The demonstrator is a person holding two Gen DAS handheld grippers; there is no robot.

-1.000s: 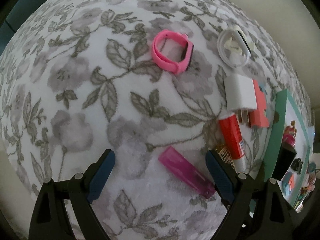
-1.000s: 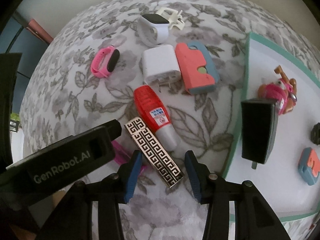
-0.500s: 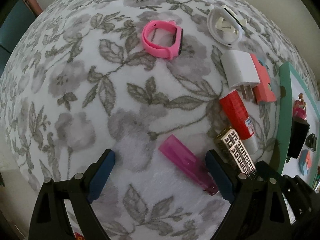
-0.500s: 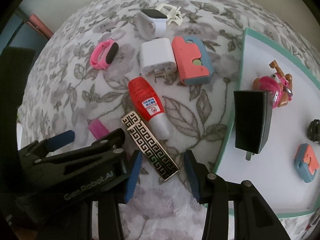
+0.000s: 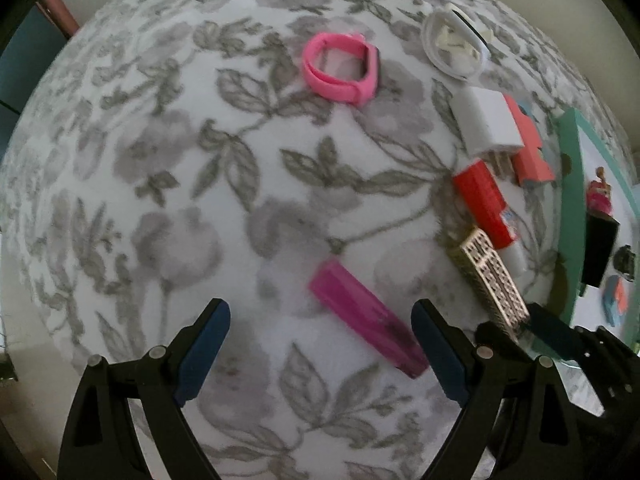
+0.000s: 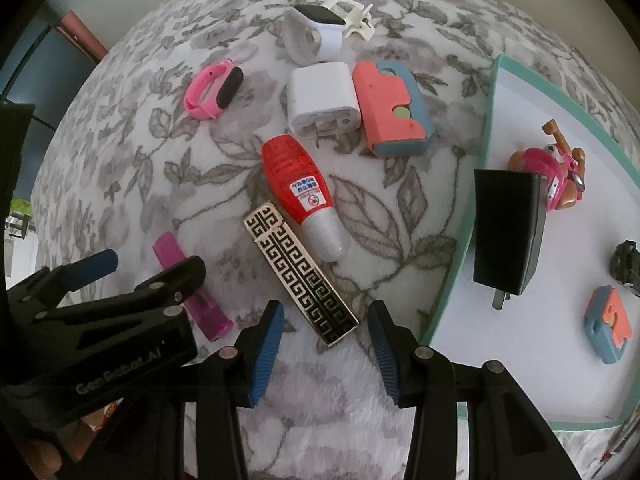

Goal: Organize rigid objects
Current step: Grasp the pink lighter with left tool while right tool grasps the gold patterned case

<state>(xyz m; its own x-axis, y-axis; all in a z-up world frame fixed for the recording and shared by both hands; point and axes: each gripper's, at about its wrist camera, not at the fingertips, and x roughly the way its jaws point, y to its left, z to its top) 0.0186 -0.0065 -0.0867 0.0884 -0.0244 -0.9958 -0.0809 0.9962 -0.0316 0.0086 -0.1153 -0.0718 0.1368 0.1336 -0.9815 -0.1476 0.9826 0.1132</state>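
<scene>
Your right gripper (image 6: 326, 344) hangs spread apart and empty, its blue fingers (image 6: 267, 347) flanking the near end of the patterned gold-and-black bar (image 6: 301, 270). That bar lies flat on the floral-covered tabletop (image 6: 132, 160), and its long axis runs diagonally, from the near right up to the far left, where its side lies against the clear tip of the red tube (image 6: 301, 196). So the jaws do not sit square to it: as I judge it, you need to turn the gripper a little to close across the narrow width rather than along the slant. The teal-rimmed tray (image 6: 456, 272) lies just to the right of the bar and already holds a black block (image 6: 506, 232), a pink toy (image 6: 550, 176) and a few small pieces, so the carry looks short.

Your left gripper (image 5: 320, 350) is also released and holds nothing. The magenta stick (image 5: 366, 316) lies between its fingers, nearer the right one, again on a diagonal from far left to near right. The right hand is the nearer one to the bar; the left is the nearer one to the stick. The two grippers sit close side by side, so they could crowd each other.
</scene>
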